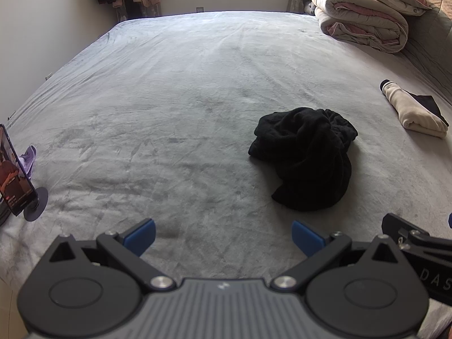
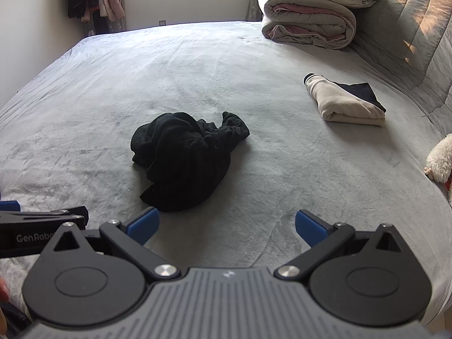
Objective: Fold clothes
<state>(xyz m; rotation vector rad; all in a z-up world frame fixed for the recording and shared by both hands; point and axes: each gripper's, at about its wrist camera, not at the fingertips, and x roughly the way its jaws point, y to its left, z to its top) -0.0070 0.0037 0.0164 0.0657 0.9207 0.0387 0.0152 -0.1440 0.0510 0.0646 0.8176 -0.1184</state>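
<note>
A crumpled black garment [image 1: 305,155] lies in a heap on the grey bed [image 1: 169,99]; the right wrist view shows the same black garment [image 2: 186,161] left of centre. My left gripper [image 1: 223,237] is open above the bed's near edge, with the heap ahead and to its right. My right gripper [image 2: 227,227] is open too, and the heap sits just beyond its left fingertip [image 2: 142,226]. Nothing is between either pair of fingers. A folded cream and black garment [image 2: 347,101] rests at the right.
A rolled quilt with pillows [image 2: 310,19] is stacked at the bed's far right by the padded headboard [image 2: 418,36]. A phone on a stand [image 1: 17,175] is at the left edge. A white plush toy [image 2: 440,161] lies at the right edge. Clothes hang in the far corner.
</note>
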